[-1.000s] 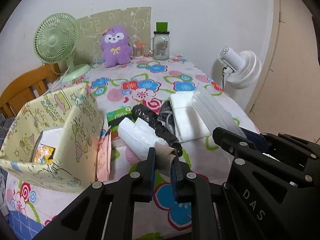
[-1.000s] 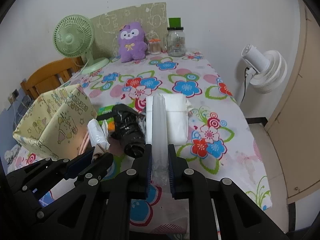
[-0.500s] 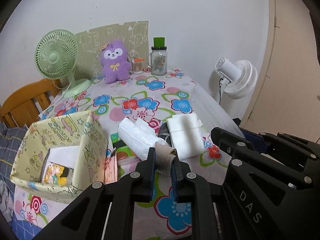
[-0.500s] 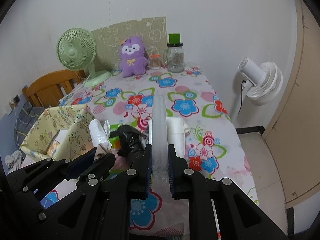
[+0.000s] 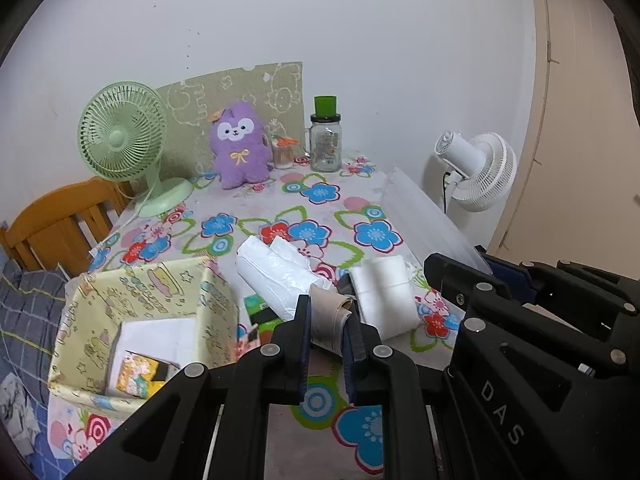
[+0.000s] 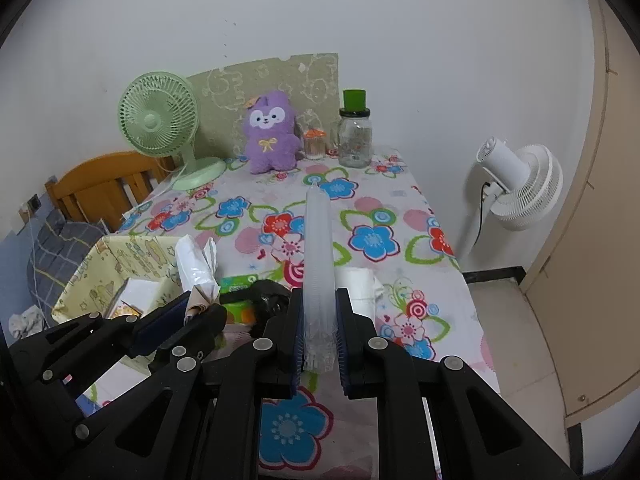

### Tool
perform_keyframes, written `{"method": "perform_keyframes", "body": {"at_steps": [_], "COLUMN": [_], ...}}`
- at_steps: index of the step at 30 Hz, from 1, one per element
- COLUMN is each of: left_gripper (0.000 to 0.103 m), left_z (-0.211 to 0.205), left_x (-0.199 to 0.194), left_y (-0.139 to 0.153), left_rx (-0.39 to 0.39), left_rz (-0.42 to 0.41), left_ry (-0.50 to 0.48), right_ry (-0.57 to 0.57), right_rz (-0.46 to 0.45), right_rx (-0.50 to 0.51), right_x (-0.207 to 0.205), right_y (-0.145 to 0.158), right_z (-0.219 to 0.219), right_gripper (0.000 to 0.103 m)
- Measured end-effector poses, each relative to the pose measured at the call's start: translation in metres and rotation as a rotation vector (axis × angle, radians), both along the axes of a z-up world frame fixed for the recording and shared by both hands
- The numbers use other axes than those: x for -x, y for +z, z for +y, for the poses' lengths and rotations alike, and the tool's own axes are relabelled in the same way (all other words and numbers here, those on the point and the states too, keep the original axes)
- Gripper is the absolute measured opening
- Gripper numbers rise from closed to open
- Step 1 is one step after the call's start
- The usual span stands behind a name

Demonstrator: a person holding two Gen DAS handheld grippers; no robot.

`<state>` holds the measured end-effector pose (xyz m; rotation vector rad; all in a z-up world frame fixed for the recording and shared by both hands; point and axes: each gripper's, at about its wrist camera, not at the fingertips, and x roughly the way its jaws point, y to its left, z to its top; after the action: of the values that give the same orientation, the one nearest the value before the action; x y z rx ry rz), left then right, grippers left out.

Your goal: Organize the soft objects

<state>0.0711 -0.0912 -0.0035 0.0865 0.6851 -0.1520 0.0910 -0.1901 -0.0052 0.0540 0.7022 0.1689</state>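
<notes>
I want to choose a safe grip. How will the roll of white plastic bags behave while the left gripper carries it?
The roll of white plastic bags probably feels light. Its crinkled film may be slippery, but the left gripper clamps the stiffer cardboard core, so it likely holds.

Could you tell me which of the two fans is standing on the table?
The green fan, beside the purple plush; the white fan stands on the floor past the table's edge.

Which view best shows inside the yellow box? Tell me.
The left wrist view: it looks down into the yellow box, showing white paper and a colourful packet. The right wrist view catches only its far rim and a sliver of the contents behind the left tongs.
</notes>
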Motion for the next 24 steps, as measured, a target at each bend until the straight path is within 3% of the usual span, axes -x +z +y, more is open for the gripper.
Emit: {"method": "perform_keyframes", "body": {"at_steps": [24], "left_gripper": [0.011], "left_z": [0.059], "left_x": [-0.008], "left_y": [0.016], "left_rx": [-0.008], "left_rz": [-0.022], "left_ry": [0.039], "right_ry": [0.059], "right_rz": [-0.019], "right_rx": [0.045], "right_x": [-0.012], "right_y": [0.023], "right_z": [0.063], "right_gripper": [0.017]}}
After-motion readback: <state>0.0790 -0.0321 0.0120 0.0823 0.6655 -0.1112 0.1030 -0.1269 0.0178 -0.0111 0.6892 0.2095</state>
